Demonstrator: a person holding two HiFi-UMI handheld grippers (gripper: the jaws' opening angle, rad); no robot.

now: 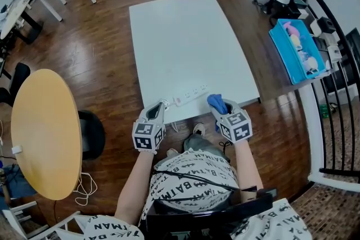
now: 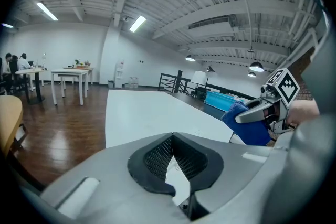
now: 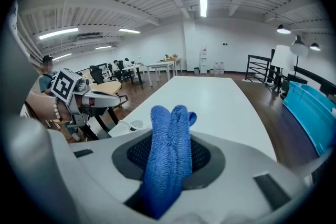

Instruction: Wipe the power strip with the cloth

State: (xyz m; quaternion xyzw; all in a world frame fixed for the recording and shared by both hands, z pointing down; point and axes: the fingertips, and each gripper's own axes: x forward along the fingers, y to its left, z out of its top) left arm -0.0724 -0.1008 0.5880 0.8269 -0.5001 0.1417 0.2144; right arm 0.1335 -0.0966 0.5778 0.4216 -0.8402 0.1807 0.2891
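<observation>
right gripper [image 1: 217, 104]: jaws clamped on a folded blue cloth [image 3: 169, 149] that sticks out past the tips
left gripper [image 1: 159, 108]: jaws pressed together, tips just beside the strip's left end
blue bin [image 1: 283, 48]: off the table to the right, holds pale and pink items too small to tell
power strip [image 1: 190, 95]: white, long, one row of sockets, lying aslant at the near edge of the white table [image 1: 180, 31], between the two grippers
</observation>
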